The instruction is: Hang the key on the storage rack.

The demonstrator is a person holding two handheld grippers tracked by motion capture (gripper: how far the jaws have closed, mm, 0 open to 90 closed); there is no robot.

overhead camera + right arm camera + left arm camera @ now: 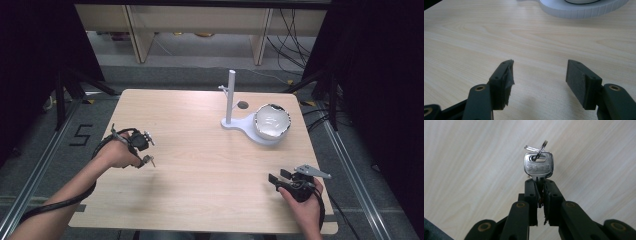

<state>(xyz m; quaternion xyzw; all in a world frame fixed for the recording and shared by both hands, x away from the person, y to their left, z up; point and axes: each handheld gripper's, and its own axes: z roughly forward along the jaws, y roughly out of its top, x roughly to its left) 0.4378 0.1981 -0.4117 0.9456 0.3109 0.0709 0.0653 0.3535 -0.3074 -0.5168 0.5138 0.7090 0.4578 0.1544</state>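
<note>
The left claw (540, 185) is clamped on the blade of a key (538, 166), held clear above the worktop (200, 150); the right claw (539, 82) stands wide and empty; judged next: carrying it to the white stand (231, 97), hooking its ring.

White stand (230, 107) w/ upright post on wood table (200, 160) — bowl (271, 121) rests on its base.

bowl (272, 121) on stand (235, 123), table (200, 165) far right, seemingly
</note>
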